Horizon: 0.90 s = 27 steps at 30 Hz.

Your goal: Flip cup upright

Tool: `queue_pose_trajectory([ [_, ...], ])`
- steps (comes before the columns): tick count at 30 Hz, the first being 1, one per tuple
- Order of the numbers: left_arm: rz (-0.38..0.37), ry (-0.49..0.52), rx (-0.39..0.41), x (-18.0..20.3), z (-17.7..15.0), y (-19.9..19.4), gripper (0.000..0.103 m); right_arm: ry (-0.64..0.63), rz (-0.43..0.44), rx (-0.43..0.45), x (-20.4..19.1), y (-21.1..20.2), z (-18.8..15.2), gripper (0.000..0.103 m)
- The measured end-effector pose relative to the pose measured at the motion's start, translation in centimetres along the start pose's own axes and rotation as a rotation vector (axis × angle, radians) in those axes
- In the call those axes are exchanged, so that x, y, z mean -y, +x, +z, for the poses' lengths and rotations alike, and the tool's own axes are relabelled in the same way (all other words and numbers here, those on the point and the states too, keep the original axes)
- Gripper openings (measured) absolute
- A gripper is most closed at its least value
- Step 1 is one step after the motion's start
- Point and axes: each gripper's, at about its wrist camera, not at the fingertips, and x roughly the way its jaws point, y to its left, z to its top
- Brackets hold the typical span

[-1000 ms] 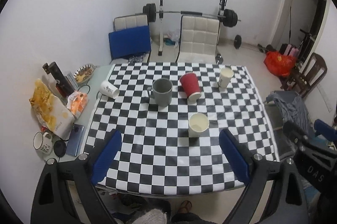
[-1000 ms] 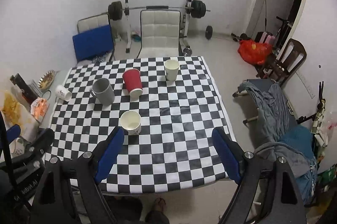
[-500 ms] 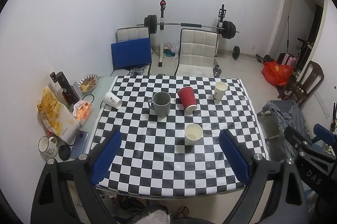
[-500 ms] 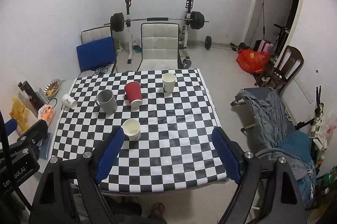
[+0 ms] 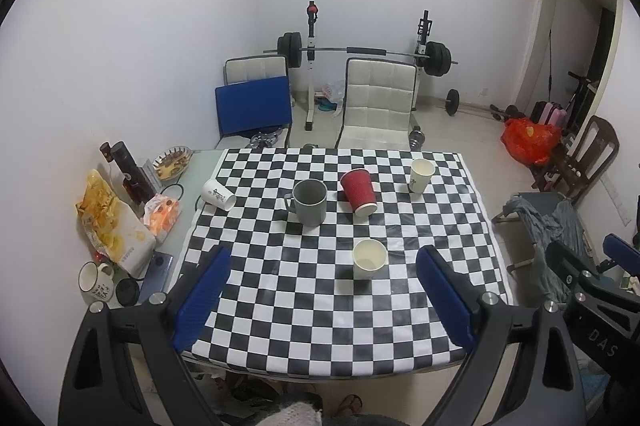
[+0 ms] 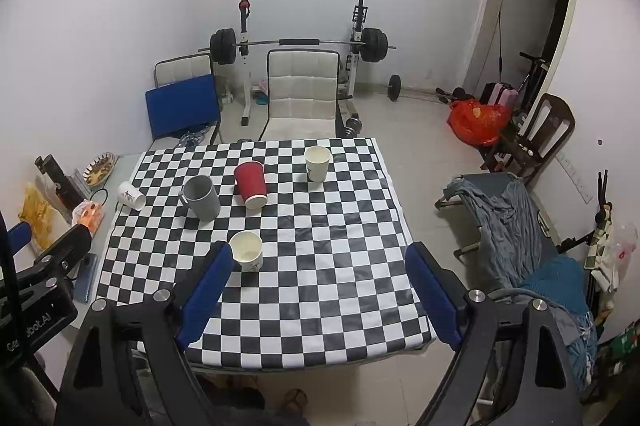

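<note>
Both grippers hang high above the near edge of the table [image 5: 320, 354], jaws spread wide and holding nothing: the left gripper [image 5: 322, 300] in its own view, the right gripper [image 6: 320, 292] in the other. Nearest on the checkered cloth stands a white paper cup [image 5: 369, 259], mouth up. Beyond it are a grey mug [image 5: 309, 202], upright, and a red paper cup [image 5: 359, 192] lying tipped over, open mouth toward the camera. Farther right stands another white cup [image 5: 421, 175]; a small white cup [image 5: 218, 194] lies on its side at the left edge. The red cup looks light, thin-walled and easily crushed, so I would pinch it gently across the ribbed middle.
</note>
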Motion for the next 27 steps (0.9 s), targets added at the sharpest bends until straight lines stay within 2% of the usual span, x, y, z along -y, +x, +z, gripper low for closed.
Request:
queue_pose_trajectory([
  [27, 0.001, -0.002, 0.0, -0.12, 0.05, -0.13, 0.095, -0.02, 0.04, -0.006, -0.75, -0.01, -0.03, 0.091],
])
